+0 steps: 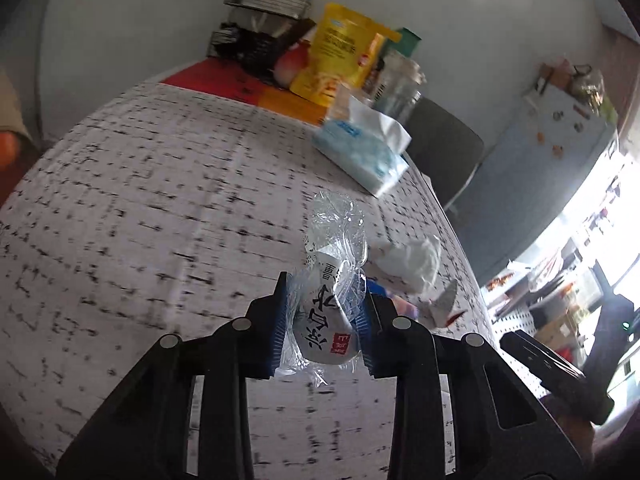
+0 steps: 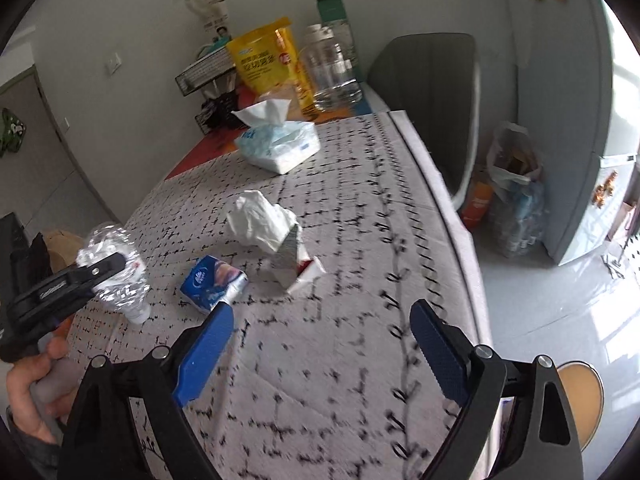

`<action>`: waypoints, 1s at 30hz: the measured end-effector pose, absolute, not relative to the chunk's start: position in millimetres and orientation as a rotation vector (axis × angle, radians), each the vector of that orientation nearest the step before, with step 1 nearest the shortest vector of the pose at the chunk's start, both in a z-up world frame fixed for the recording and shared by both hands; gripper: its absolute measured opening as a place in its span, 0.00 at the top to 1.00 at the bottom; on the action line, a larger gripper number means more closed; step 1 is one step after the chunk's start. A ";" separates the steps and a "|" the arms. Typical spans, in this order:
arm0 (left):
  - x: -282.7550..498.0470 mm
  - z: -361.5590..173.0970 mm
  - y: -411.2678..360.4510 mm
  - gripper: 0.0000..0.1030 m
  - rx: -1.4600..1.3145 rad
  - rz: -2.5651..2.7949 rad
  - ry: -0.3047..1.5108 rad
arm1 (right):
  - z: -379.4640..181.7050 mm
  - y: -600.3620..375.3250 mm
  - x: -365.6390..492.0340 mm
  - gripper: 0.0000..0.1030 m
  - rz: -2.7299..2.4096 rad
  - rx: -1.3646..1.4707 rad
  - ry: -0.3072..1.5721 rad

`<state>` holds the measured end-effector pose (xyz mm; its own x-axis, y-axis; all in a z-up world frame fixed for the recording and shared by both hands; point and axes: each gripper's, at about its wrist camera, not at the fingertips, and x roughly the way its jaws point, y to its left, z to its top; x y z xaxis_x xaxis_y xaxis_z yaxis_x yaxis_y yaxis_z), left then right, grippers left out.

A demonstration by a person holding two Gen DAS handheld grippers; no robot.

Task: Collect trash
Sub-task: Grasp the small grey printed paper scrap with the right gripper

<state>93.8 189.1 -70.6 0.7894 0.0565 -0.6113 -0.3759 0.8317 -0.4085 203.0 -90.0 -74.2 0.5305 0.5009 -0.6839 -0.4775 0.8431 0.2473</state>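
The left gripper [image 1: 324, 320] is clamped on a crushed plastic bottle [image 1: 334, 280], its blue pads pressed against the bottle's labelled middle from both sides while the crumpled clear end sticks out past the fingertips. In the right wrist view the same bottle [image 2: 120, 268] shows at the left edge, held above the near corner of the table [image 2: 340, 360], which is covered by a white cloth with black dashes. The right gripper [image 2: 320, 320] hangs over the table with its jaws wide apart and nothing between them. Ahead of it three pieces of trash lie close together on the cloth: a small blue tissue packet [image 2: 214, 282] just beyond the left fingertip, a torn white and red carton [image 2: 298, 266] to the right of the packet, and a crumpled white tissue [image 2: 260, 222] touching the carton's far side. Farther back sits a soft pack of tissues [image 2: 280, 144] with one sheet pulled up. Behind it, against the wall, stand a yellow bag [image 2: 272, 64] and a clear glass jar [image 2: 332, 72]. A grey chair [image 2: 432, 92] stands at the table's far right side, and a plastic bag [image 2: 516, 172] sits on the floor beside it.
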 end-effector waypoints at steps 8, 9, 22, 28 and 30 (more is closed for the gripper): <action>73.4 -75.5 220.9 0.70 -0.600 0.289 0.592 | -85.2 -55.7 228.9 0.20 0.571 -0.003 0.872; 71.7 -76.1 222.3 0.70 -0.601 0.293 0.591 | -87.1 -51.5 231.7 0.21 0.568 -0.009 0.877; 55.2 -76.4 232.5 0.70 -0.606 0.317 0.581 | -101.1 -36.1 240.5 0.82 0.577 -0.057 0.924; 57.8 -66.8 215.8 0.70 -0.585 0.295 0.577 | -85.4 -55.2 222.7 0.82 0.597 -0.012 0.890; 61.2 -61.5 205.5 0.70 -0.573 0.277 0.574 | -80.6 -65.1 215.2 0.82 0.597 0.006 0.880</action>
<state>61.2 205.5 -61.5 0.8093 0.0894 -0.5806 -0.3985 0.8097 -0.4308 215.2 -65.1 -80.6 0.4856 0.4934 -0.7216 -0.4882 0.8378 0.2443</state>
